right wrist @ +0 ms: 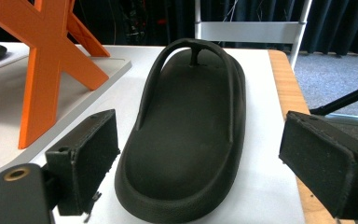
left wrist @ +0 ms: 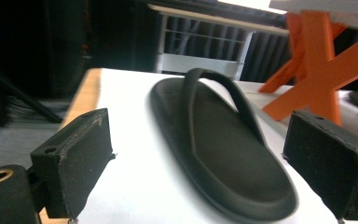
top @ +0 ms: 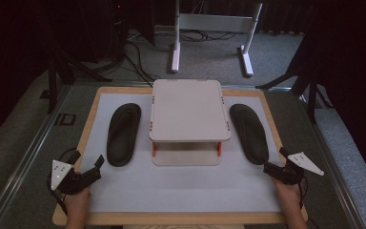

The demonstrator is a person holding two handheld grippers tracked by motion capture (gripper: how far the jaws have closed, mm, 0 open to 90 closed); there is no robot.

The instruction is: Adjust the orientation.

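Two black flip-flops lie flat on the white mat, one on each side of a small two-level rack. The left flip-flop lies just ahead of my left gripper, whose jaws stand open with the heel end between and beyond them, untouched. The right flip-flop lies heel-first before my right gripper, also open, its pads clear of the sole on both sides. A hand holds each gripper near the table's front edge.
A white rack with orange X-shaped legs stands mid-mat between the flip-flops. The mat lies on a wooden board. A white frame stand and cables sit on the floor beyond.
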